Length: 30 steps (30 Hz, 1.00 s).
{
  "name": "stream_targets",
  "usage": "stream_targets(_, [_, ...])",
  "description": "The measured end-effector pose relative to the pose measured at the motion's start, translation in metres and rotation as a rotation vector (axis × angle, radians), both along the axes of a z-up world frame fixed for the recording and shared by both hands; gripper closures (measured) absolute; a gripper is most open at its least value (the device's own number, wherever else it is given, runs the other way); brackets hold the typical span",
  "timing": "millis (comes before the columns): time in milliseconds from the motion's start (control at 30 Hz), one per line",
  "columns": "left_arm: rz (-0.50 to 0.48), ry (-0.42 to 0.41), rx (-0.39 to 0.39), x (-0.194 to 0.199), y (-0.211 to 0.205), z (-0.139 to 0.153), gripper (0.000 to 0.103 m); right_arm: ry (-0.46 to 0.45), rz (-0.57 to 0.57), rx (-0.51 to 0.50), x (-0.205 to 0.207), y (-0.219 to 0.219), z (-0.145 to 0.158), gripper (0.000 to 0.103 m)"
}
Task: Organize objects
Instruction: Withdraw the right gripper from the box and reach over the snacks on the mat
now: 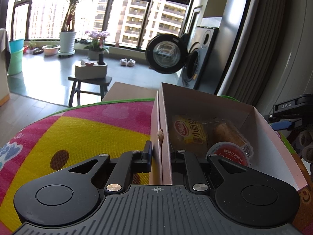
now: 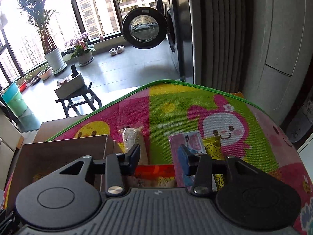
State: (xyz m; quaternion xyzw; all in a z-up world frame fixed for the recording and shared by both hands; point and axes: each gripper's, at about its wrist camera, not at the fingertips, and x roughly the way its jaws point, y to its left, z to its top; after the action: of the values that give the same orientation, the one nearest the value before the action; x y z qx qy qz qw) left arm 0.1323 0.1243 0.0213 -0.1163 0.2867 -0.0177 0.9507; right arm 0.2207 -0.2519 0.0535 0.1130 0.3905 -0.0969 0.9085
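Now | left gripper (image 1: 160, 152) clamps box (image 1: 166, 121) wall | right gripper (image 2: 159, 152) spread above mat (image 2: 172, 101)

snacks (image 1: 211, 135) in box (image 1: 260, 125) (open) — on mat (image 1: 78, 131)

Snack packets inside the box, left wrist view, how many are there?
3 visible in the cardboard box: a yellow bread packet at the back left, a clear-wrapped cake beside it, a red-lidded cup nearest. More may lie hidden below.

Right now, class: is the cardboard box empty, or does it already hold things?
Not empty. The cardboard box is open-topped and holds a yellow bread packet, a wrapped bun and a round red-lidded cup.
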Motion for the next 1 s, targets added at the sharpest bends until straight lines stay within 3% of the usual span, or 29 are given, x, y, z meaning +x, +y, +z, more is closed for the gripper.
stream_targets(233, [-0.002, 0.001, -0.001, 0.000, 0.001, 0.000, 0.088, 0.048, 0.102, -0.046, -0.029, 0.005, -0.006, 0.064])
stream_targets(600, [-0.003, 0.001, -0.001, 0.000, 0.001, 0.000, 0.088, 0.139, 0.179, -0.043, -0.139, 0.007, -0.011, 0.066])
stream_targets(700, [-0.003, 0.001, -0.001, 0.000, 0.001, 0.000, 0.088, 0.144, 0.188, -0.108, -0.161, 0.010, -0.012, 0.061])
stream_targets(833, [-0.003, 0.001, -0.001, 0.000, 0.001, 0.000, 0.088, 0.147, 0.189, -0.177, -0.185, 0.013, -0.015, 0.042])
stream_targets(1000, [-0.003, 0.001, 0.000, 0.000, 0.001, 0.000, 0.088, 0.047, 0.183, -0.178, -0.183, 0.009, 0.008, 0.041])
